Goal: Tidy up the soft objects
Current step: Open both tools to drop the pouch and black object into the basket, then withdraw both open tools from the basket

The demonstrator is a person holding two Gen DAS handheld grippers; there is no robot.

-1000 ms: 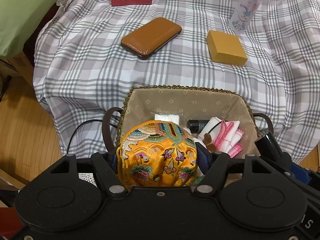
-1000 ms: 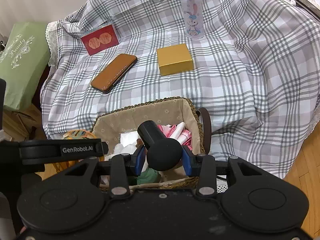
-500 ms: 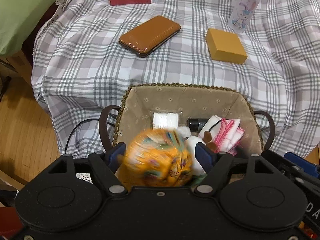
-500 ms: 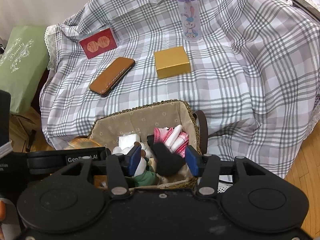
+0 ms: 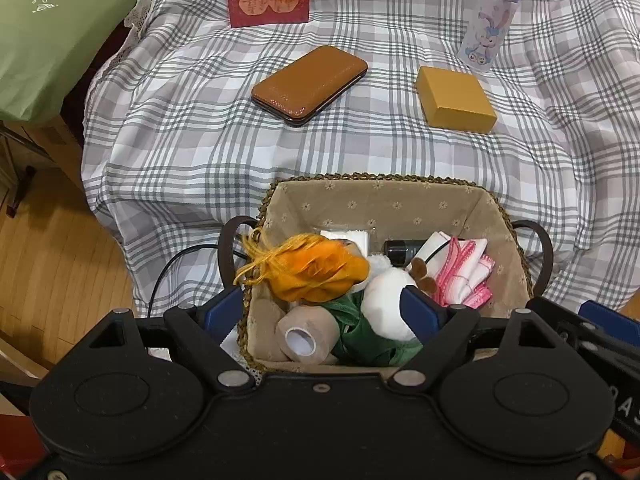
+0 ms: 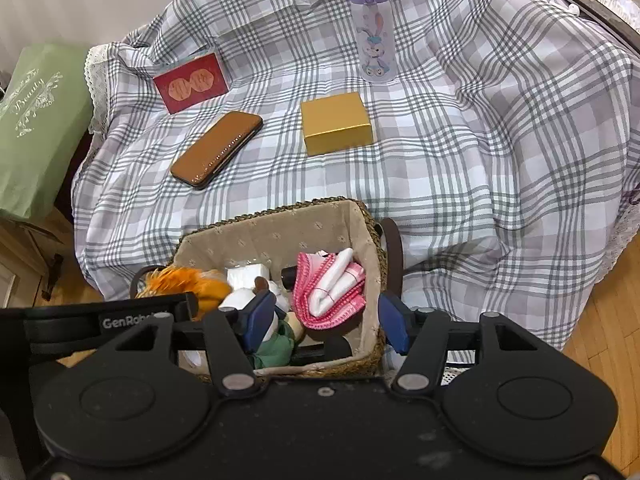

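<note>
Low in both wrist views, lined wicker basket [image 5: 376, 196] crammed: orange embroidered pouch [image 5: 316, 268] at left, white plush toy [image 5: 386, 300] centre, pink-edged cloths [image 5: 466, 276] right, tan bandage roll [image 5: 306, 332] in front. Left gripper [image 5: 324, 312] and right gripper [image 6: 324, 320] above it, both opening, gripping nothing. Upper frame: brown case [image 5: 310, 84], yellow box [image 5: 456, 100] on checked cloth [image 5: 200, 140].

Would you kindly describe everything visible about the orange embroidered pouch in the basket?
The orange pouch looks like satin, crumpled and lying on its side at the left of the lined wicker basket. Yellow tassel cords spill over the rim. It rests on a tan bandage roll and green cloth, touching a white plush toy. No pad touches it.
</note>
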